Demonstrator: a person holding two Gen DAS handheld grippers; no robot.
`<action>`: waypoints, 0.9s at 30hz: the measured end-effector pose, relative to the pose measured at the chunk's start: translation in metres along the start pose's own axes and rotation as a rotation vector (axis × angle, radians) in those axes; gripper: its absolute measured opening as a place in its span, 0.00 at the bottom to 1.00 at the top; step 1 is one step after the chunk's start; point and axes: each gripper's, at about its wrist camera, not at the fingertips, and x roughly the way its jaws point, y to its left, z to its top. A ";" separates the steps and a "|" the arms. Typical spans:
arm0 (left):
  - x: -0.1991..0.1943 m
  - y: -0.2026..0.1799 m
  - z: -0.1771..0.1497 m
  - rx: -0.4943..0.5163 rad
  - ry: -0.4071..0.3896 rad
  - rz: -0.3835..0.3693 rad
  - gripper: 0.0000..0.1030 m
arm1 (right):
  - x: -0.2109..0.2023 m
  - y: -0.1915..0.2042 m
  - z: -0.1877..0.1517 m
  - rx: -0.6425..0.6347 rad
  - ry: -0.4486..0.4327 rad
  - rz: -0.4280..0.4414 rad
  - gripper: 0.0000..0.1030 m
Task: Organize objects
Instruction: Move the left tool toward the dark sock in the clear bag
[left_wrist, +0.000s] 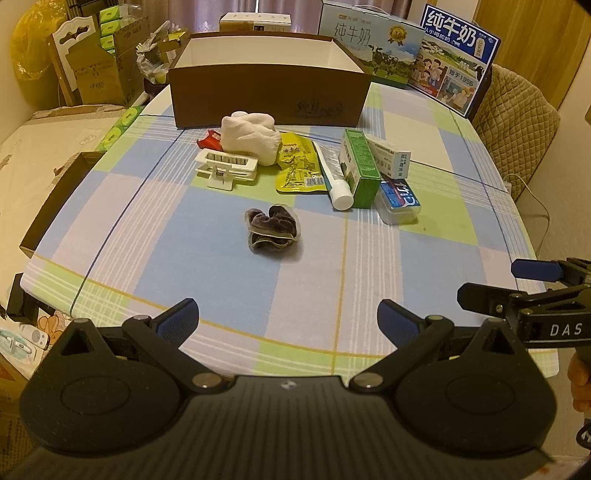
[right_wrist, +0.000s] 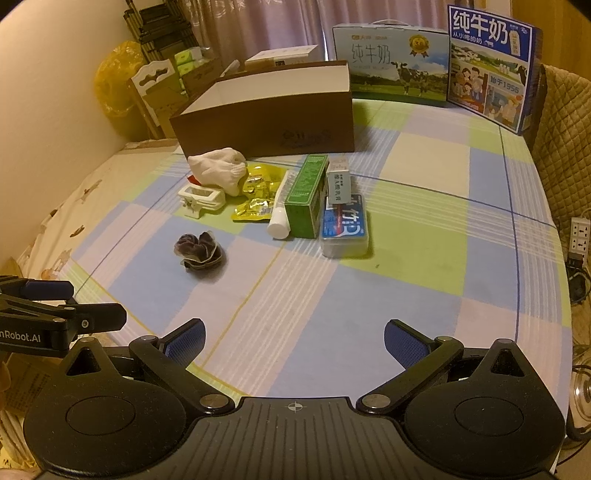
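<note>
From my left wrist view I see a dark brown box lid (left_wrist: 51, 206) off the bench's (left_wrist: 207, 266) left edge; my right wrist view shows instead a white power strip (right_wrist: 580, 234) beyond the right edge. Both show the open brown cardboard box (left_wrist: 266, 94) at the back, with the white sock bundle (left_wrist: 251, 138), yellow snack packet (left_wrist: 299, 166), white tube (left_wrist: 334, 177), green carton (left_wrist: 360, 168) and blue-labelled clear case (left_wrist: 400, 203) just before it, and the dark velvet scrunchie (left_wrist: 271, 229) alone nearer me. My left hand-held gripper (left_wrist: 288, 321) and right hand-held gripper (right_wrist: 293, 339) hover side by side over the near edge, both spread wide, holding nothing.
</note>
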 end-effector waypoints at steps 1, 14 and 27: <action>0.000 0.001 0.001 -0.001 0.001 0.000 0.99 | 0.001 0.001 0.001 0.000 0.002 0.001 0.98; 0.004 0.009 0.009 -0.010 0.013 0.003 0.99 | 0.009 -0.001 0.009 -0.003 0.016 0.013 0.98; 0.017 0.009 0.018 -0.004 0.034 0.000 0.98 | 0.021 -0.003 0.017 0.002 0.040 0.010 0.98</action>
